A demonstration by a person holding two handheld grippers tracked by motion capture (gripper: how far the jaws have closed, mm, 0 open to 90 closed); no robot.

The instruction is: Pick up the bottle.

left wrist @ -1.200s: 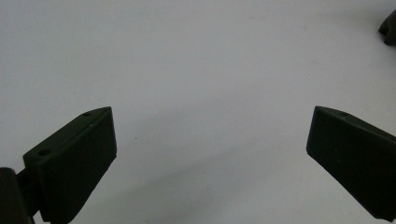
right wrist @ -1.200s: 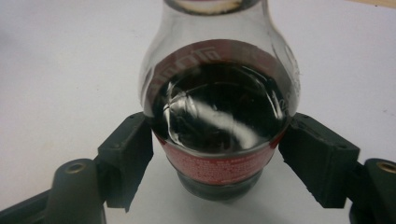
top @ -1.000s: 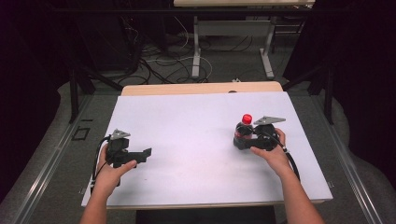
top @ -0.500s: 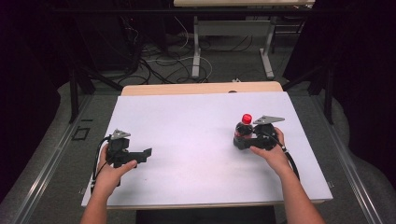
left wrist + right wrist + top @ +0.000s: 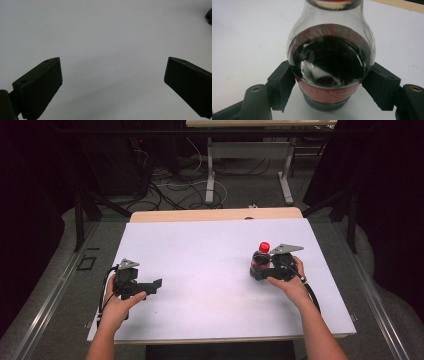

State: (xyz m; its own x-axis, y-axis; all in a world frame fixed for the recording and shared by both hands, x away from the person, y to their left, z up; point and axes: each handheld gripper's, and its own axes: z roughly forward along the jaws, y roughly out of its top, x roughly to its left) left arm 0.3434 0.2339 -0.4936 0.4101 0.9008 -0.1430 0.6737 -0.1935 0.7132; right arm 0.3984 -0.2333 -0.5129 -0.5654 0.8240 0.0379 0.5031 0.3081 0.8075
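A small cola bottle with a red cap and a red label stands upright on the white table at the right. My right gripper is shut on its lower body. In the right gripper view the two jaws press the label from both sides of the bottle, and dark liquid fills it. At the table's left, my left gripper rests low over the surface, pointing right and open. The left gripper view has its jaws wide apart around my left gripper, with bare white table between them.
A wooden strip borders the table's far edge. Beyond it, on the floor, are tangled cables and the metal legs of another table. Dark curtains close in both sides. Bare white surface lies between the two grippers.
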